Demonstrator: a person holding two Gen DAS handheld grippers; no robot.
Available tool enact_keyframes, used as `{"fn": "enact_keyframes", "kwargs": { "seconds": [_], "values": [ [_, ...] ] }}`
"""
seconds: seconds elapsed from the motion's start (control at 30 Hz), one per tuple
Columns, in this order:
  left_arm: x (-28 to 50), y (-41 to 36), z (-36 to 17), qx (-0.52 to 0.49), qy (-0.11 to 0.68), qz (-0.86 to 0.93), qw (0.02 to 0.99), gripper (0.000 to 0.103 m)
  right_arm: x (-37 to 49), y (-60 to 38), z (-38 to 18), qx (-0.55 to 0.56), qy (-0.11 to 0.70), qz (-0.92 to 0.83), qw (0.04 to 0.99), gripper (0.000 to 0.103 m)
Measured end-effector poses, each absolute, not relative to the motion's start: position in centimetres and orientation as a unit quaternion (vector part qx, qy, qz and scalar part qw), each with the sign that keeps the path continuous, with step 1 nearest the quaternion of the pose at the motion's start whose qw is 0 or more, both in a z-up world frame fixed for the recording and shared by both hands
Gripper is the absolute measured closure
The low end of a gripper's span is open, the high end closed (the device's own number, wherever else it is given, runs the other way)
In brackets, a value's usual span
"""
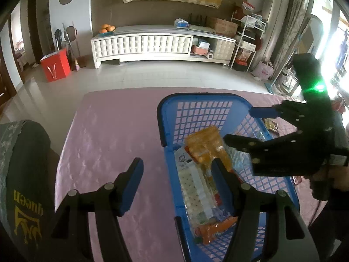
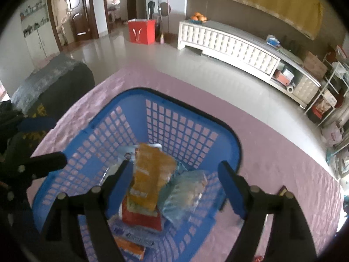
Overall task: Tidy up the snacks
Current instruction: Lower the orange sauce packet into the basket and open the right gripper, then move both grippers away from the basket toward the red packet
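While both grippers hang over blue lattice plastic basket (image 2: 192,135), we note right gripper (image 2: 174,183) and left gripper (image 1: 176,174) jaws apart, empty. Crinkly orange snack packet (image 2: 150,174) lies atop packets inside. Basket on pink textured tablecloth (image 1: 113,131); glossy tiled floor (image 1: 152,74) beyond.

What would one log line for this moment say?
right gripper: open above orange packet | left gripper: open, empty | blue basket: holds several snacks

White cabinet (image 1: 141,45) holds oranges (image 1: 106,28); red box (image 1: 55,66) stands near it.
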State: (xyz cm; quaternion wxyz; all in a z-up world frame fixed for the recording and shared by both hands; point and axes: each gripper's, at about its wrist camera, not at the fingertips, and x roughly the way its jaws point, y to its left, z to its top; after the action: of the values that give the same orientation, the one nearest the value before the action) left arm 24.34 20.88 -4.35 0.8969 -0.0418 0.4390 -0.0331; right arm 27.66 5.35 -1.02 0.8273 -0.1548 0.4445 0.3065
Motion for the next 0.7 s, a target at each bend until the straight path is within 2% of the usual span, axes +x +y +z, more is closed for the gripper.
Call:
{"fn": "enact_keyframes", "kwargs": {
  "seconds": [0.6,0.7],
  "values": [
    [21.0,12.3,3.1,0.003,0.385,-0.054,0.921,0.041,23.1,-5.0,8.8,-0.117,0.385,0.272,0.874,0.019],
    [20.8,10.1,4.1,0.01,0.374,-0.067,0.925,0.03,22.8,-7.1,9.3,-0.113,0.379,0.259,0.881,0.018]
  ]
}}
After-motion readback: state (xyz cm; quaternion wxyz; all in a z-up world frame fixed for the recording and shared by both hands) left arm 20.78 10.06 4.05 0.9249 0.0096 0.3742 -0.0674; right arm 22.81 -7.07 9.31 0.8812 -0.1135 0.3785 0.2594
